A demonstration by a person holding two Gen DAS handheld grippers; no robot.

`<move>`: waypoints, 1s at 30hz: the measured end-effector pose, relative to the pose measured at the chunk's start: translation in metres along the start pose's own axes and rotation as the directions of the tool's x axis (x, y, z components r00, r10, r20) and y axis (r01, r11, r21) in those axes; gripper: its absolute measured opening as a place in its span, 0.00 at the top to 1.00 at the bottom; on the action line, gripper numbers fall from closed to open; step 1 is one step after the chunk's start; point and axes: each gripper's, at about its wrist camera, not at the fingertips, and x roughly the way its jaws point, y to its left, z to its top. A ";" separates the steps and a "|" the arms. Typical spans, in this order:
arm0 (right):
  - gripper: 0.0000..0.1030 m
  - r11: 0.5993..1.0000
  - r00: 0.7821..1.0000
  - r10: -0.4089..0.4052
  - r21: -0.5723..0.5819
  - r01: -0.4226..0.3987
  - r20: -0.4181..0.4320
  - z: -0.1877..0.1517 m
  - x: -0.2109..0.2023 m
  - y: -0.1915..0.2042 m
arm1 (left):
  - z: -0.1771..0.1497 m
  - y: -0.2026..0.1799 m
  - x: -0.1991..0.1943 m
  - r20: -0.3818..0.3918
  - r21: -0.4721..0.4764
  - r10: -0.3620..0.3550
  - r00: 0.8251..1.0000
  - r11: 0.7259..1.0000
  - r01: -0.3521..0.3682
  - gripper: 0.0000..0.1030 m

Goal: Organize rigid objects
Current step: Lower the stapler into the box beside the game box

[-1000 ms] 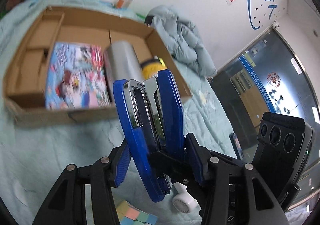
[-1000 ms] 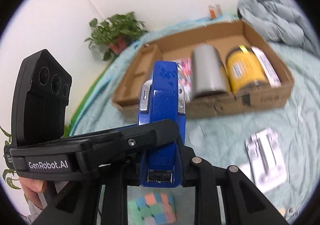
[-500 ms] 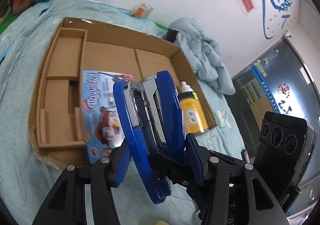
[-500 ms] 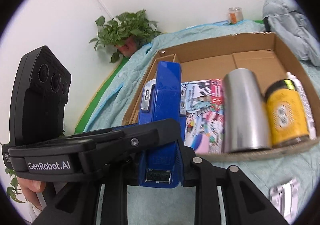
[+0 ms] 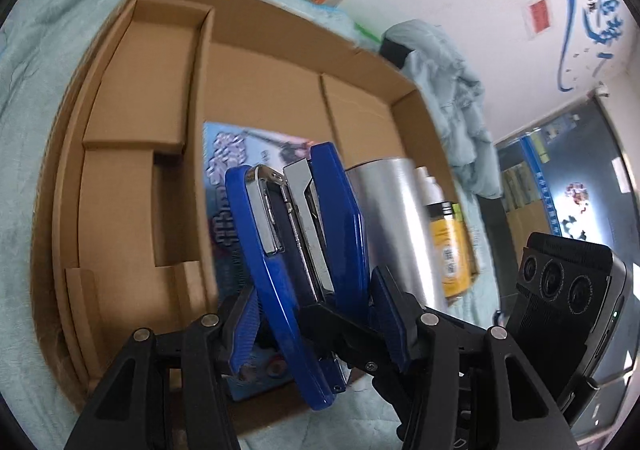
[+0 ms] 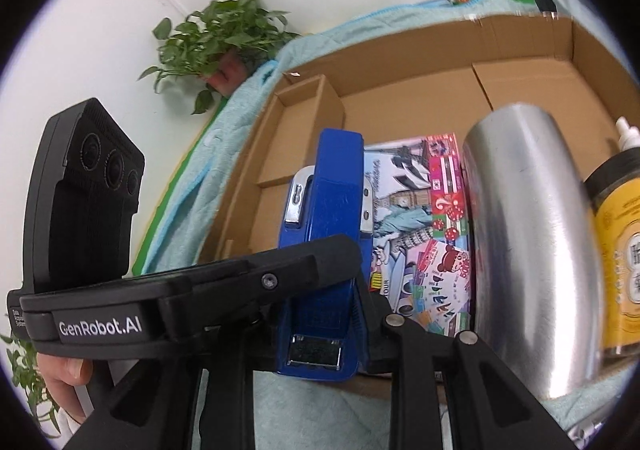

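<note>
Both claws pinching one blue stapler (image 5: 296, 250): left gripper (image 5: 316, 314) across its arms, right gripper (image 6: 320, 314) likely across its width. Held above cardboard box (image 5: 120, 177), near edge. Rigid, heavyish, glossy; grip low.

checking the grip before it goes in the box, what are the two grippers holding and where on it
Both grippers hold one blue stapler: the left gripper and the right gripper both clamp it near its rear end.
</note>
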 end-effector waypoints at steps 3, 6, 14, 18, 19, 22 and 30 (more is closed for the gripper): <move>0.76 0.999 1.000 0.020 0.042 -0.020 -0.003 -0.004 0.009 -0.007 | 0.000 0.004 0.001 0.003 -0.006 -0.001 1.000 1.000 0.001 0.52; 0.75 0.997 0.999 0.042 0.062 -0.042 0.005 -0.006 0.008 -0.011 | 0.000 0.009 -0.002 0.005 -0.036 -0.013 1.000 0.999 0.013 0.50; 0.77 0.998 1.000 -0.005 0.062 0.004 0.017 -0.009 0.013 0.003 | -0.004 0.005 -0.033 0.118 -0.047 0.084 0.989 0.996 -0.079 0.38; 0.77 0.996 0.996 -0.070 0.054 0.067 0.047 -0.010 0.016 0.010 | -0.011 0.008 -0.047 0.147 -0.059 0.097 0.984 0.994 -0.089 0.38; 0.77 0.995 0.995 -0.081 0.056 0.078 0.056 -0.011 0.016 0.011 | -0.014 0.008 -0.050 0.156 -0.058 0.104 0.982 0.994 -0.096 0.38; 0.77 0.993 0.991 -0.118 0.034 0.116 0.066 -0.013 0.016 0.016 | -0.021 0.009 -0.058 0.178 -0.051 0.122 0.976 0.992 -0.115 0.38; 0.69 0.993 0.995 -0.099 -0.057 0.099 0.001 -0.012 0.020 0.025 | -0.053 0.023 -0.088 0.292 -0.092 0.186 0.938 0.982 -0.166 0.38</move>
